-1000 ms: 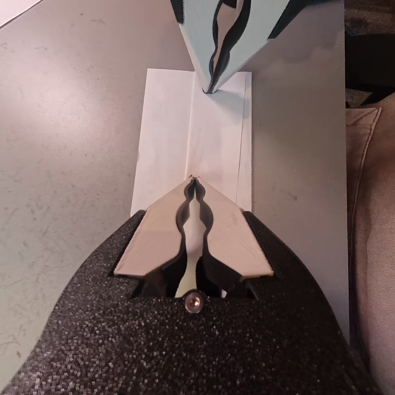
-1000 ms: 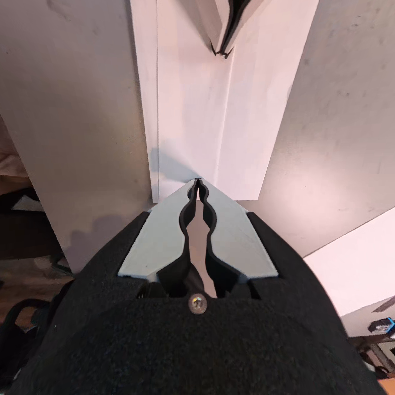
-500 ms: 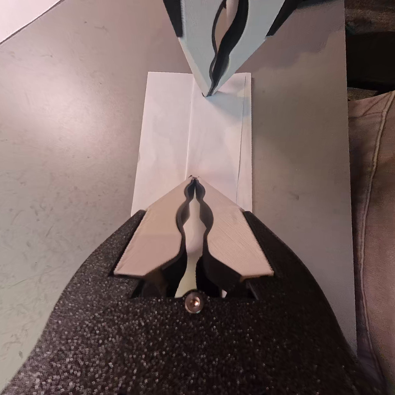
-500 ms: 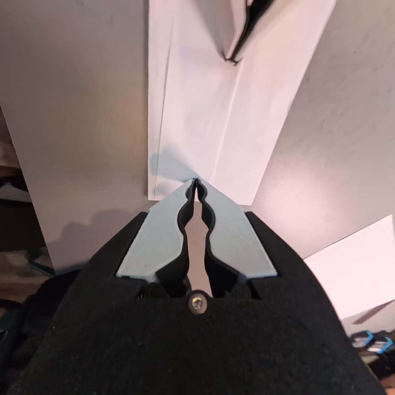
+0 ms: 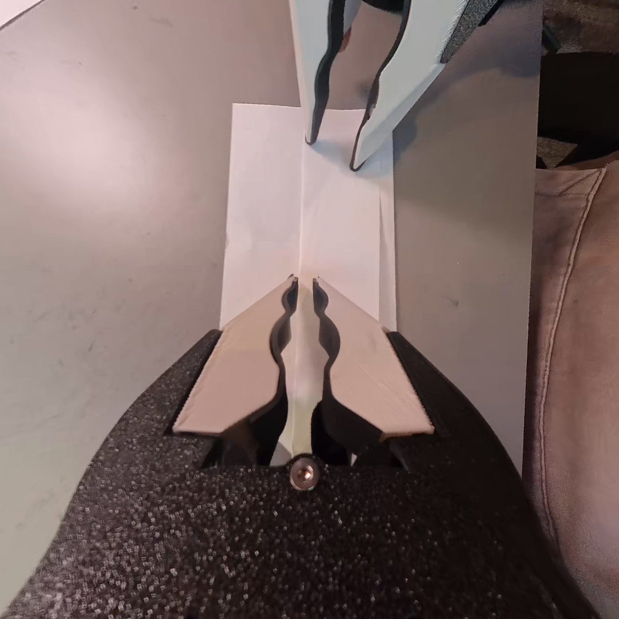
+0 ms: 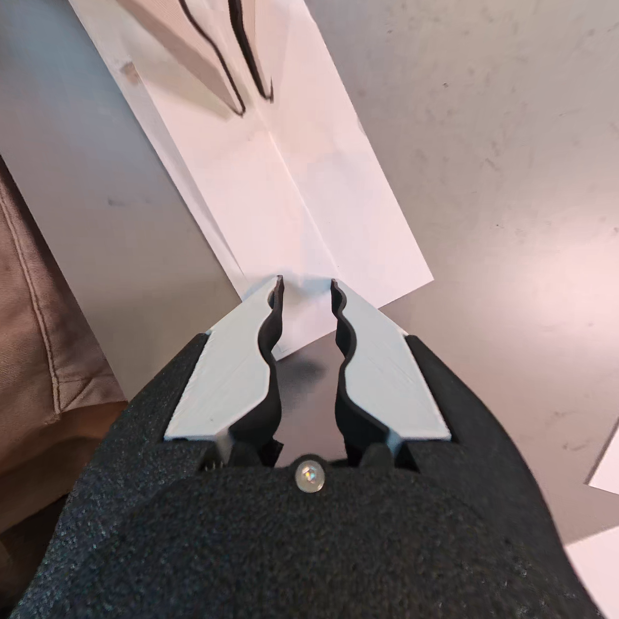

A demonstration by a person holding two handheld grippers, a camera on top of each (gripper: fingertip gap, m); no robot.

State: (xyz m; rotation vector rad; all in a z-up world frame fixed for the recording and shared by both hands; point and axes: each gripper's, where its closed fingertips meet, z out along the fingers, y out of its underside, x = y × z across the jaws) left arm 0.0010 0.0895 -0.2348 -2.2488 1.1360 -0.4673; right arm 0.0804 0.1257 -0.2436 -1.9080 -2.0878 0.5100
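Paper (image 5: 268,207), white and folded lengthwise with a crease down its middle, lies flat on the grey table (image 5: 100,201). The left claw (image 5: 304,278) hovers at its near end, fingers slightly apart astride the crease. The right claw (image 6: 306,280) stands wider apart over the far end, gripping nothing.

The left gripper (image 5: 304,277) had its jaws slightly parted; the right gripper (image 6: 306,280), opposite, pointed toward it, jaws wider apart.
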